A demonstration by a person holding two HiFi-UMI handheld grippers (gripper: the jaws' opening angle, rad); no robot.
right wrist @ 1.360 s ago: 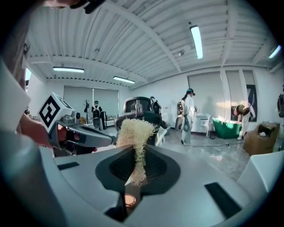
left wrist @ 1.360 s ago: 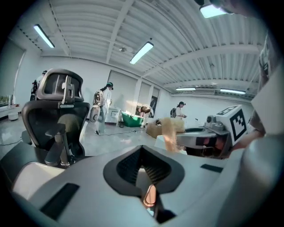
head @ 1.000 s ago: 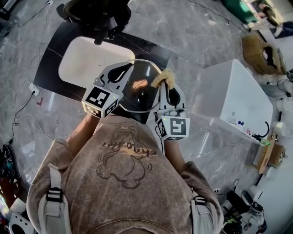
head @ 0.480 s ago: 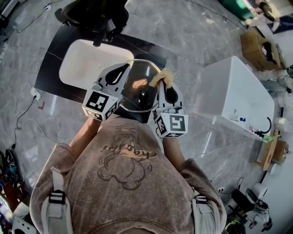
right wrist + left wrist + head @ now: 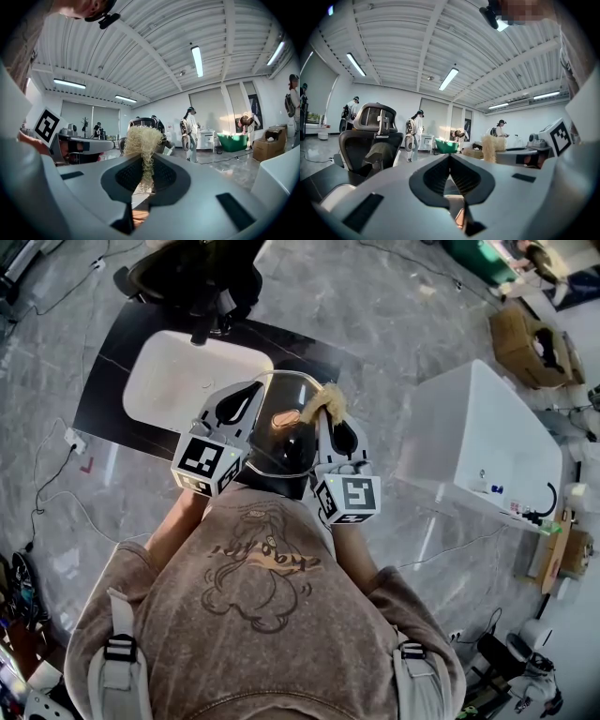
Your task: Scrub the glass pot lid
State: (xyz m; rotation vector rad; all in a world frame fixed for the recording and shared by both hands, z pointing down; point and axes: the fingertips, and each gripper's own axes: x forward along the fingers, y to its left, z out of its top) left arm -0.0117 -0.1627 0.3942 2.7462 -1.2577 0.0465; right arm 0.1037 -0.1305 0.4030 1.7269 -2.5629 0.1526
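The glass pot lid (image 5: 284,444) with a wooden knob (image 5: 286,418) is held on edge in front of the person's chest, above the counter. My left gripper (image 5: 260,385) is shut on the lid's rim at its upper left; its jaws (image 5: 450,159) meet in a thin line. My right gripper (image 5: 324,414) is shut on a straw-coloured fibre scrubber (image 5: 323,400), which rests on the lid's upper right, close to the knob. The tuft of the scrubber (image 5: 139,140) sticks up from between the right jaws (image 5: 143,159). The scrubber (image 5: 489,148) also shows in the left gripper view.
Under the lid lies a black counter (image 5: 108,371) with a white sink basin (image 5: 183,381). A black office chair (image 5: 192,273) stands behind it. A white cabinet (image 5: 478,432) is to the right, cardboard boxes (image 5: 530,343) beyond. Several people stand far off.
The scrubber has slid a little left across the lid, closer to the knob. The left gripper and the lid have stayed almost in place.
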